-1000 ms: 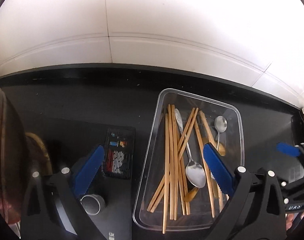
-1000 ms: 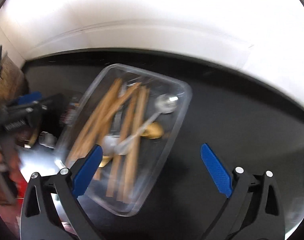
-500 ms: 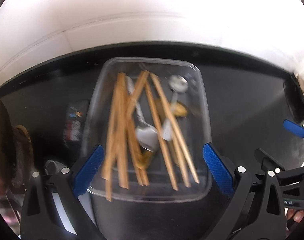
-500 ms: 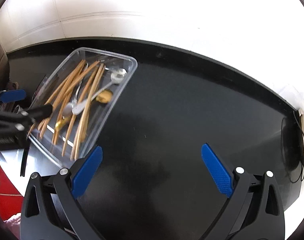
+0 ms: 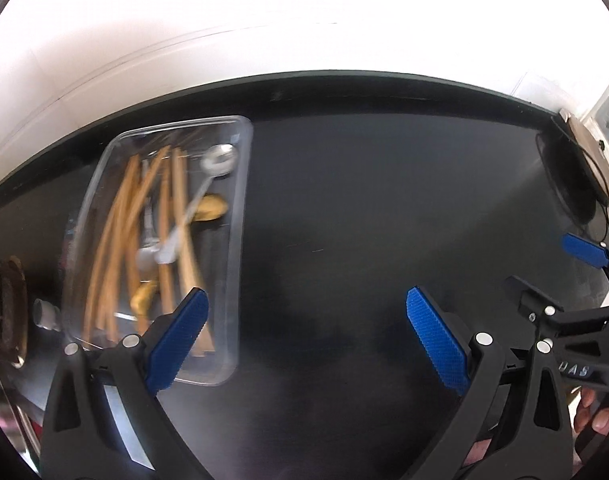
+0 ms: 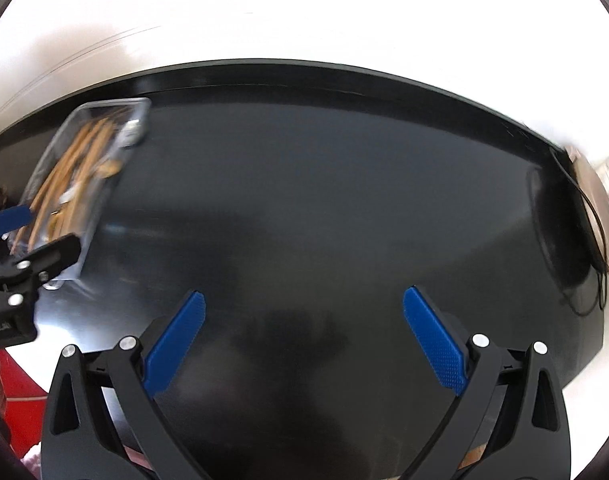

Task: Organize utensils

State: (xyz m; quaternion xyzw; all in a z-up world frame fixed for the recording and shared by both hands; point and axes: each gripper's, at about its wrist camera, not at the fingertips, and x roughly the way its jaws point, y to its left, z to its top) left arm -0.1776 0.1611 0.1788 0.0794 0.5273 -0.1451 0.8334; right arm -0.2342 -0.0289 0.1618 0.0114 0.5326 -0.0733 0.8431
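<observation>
A clear plastic tray [image 5: 240, 216] lies on the black counter at the left, also at the far left in the right wrist view as the clear tray [image 6: 142, 110]. It holds several wooden chopsticks [image 5: 116, 232], a silver spoon [image 5: 220, 158], and a gold spoon [image 5: 210, 208]. My left gripper [image 5: 306, 344] is open and empty, its left finger over the tray's near right corner. My right gripper [image 6: 302, 342] is open and empty over bare counter, well right of the tray. The right gripper also shows at the left wrist view's right edge.
The black counter [image 6: 324, 200] runs back to a white tiled wall. A round black object with a cable [image 5: 572, 184] sits at the far right by a pale box. A small metal cylinder [image 5: 44, 314] and a brown woven item [image 5: 8, 308] lie left of the tray.
Both views have swung right: the tray has slid from the middle to the left of each frame. Both grippers stay open and empty.
</observation>
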